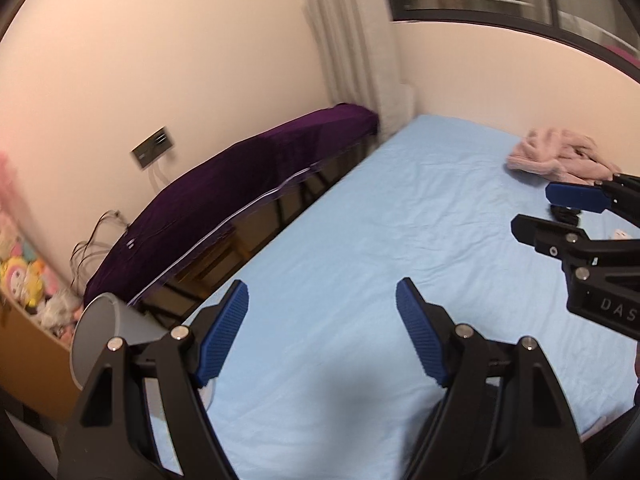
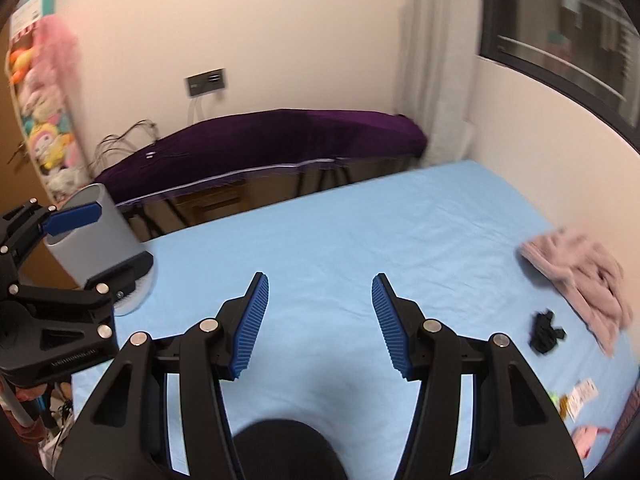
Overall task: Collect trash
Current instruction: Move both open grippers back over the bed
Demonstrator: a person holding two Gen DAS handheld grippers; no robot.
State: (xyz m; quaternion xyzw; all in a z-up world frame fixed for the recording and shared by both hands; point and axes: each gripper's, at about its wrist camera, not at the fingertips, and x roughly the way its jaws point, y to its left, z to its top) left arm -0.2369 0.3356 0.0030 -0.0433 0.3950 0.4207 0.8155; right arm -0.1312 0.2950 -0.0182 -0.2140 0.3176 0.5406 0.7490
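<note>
A grey trash bin (image 2: 94, 236) lies tilted at the left edge of the blue bed (image 2: 320, 232); it also shows in the left wrist view (image 1: 108, 328). My left gripper (image 1: 322, 296) is open; in the right wrist view (image 2: 76, 248) its fingers reach around the bin's rim without closing. My right gripper (image 2: 320, 288) is open and empty above the bed's middle. Trash lies at the right: small wrappers (image 2: 578, 398), a pink scrap (image 2: 586, 438) and a crumpled black piece (image 2: 545, 333).
A pink garment (image 2: 580, 276) lies on the bed at the far right. A purple-covered table (image 2: 272, 140) stands beyond the bed by the wall. A shelf of plush toys (image 2: 44, 120) stands at the left. A curtain (image 2: 432, 64) and a window (image 2: 560, 32) are behind.
</note>
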